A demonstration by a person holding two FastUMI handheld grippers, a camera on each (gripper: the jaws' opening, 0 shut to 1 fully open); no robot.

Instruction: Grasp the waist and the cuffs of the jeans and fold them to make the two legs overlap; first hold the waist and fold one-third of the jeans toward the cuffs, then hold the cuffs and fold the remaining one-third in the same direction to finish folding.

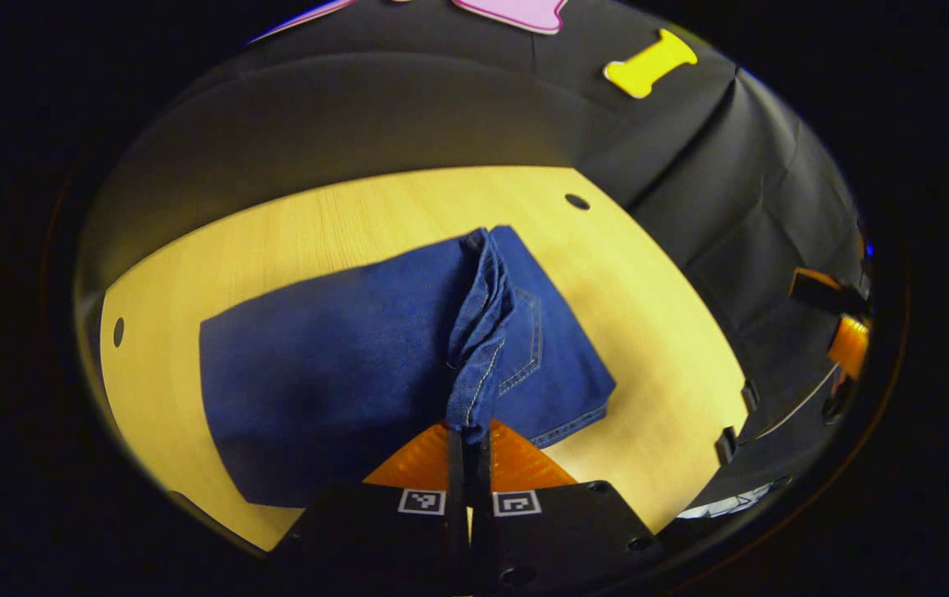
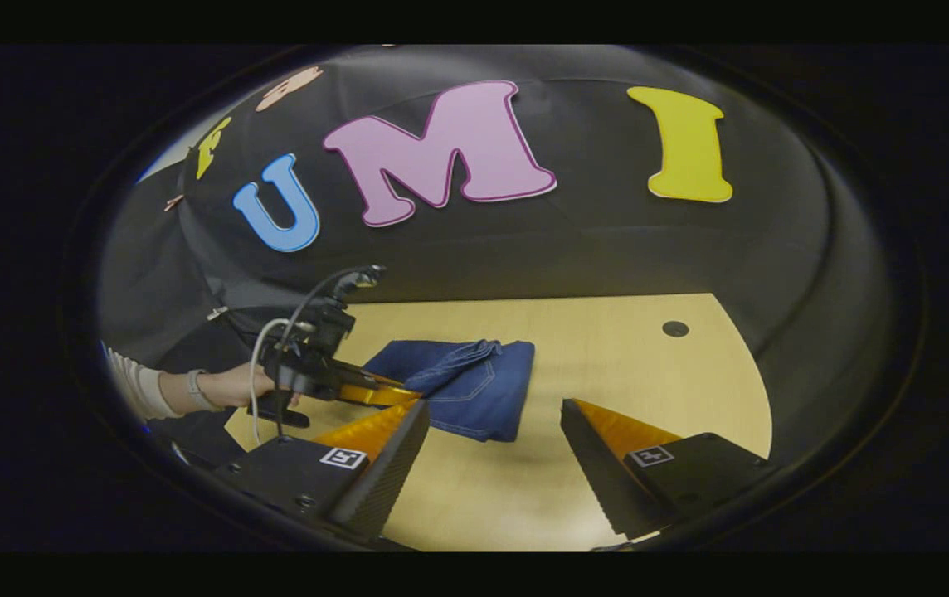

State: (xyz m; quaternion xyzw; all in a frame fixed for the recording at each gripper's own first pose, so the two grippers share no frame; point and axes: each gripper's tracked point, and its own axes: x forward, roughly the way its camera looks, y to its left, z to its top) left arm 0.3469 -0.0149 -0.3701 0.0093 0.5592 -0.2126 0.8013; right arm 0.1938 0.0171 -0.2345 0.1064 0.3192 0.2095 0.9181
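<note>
a pale wooden table [image 1: 292, 224] is seen across the middle of the left gripper view, with a small dark hole [image 1: 577, 201] near its upper right edge and another [image 1: 119, 332] at its far left; in the right gripper view the same table [image 2: 607, 356] is spread over the lower centre

the jeans [image 1: 333, 373] are laid on the table as a broad folded blue panel in the centre-left of the left gripper view, with a stitched back pocket [image 1: 528, 340] shown to the right of centre. in the right gripper view the jeans [image 2: 483, 398] are seen as a compact folded bundle just left of centre

a bunched ridge of denim [image 1: 479, 332] is lifted from the middle of the panel and drawn down to the bottom centre of the frame, where it is pinched by the left gripper [image 1: 468, 444], whose two fingers are pressed together on the cloth. in the right gripper view that gripper [image 2: 383, 394] is seen at centre left, its tip meeting the near edge of the jeans, and it is held by a hand [image 2: 238, 385] with a pale sleeve [image 2: 138, 390] and a wristband [image 2: 197, 390]

the right gripper [image 2: 495, 448] is held at the bottom of its own view with its fingers spread wide and nothing between them, just short of the jeans
</note>
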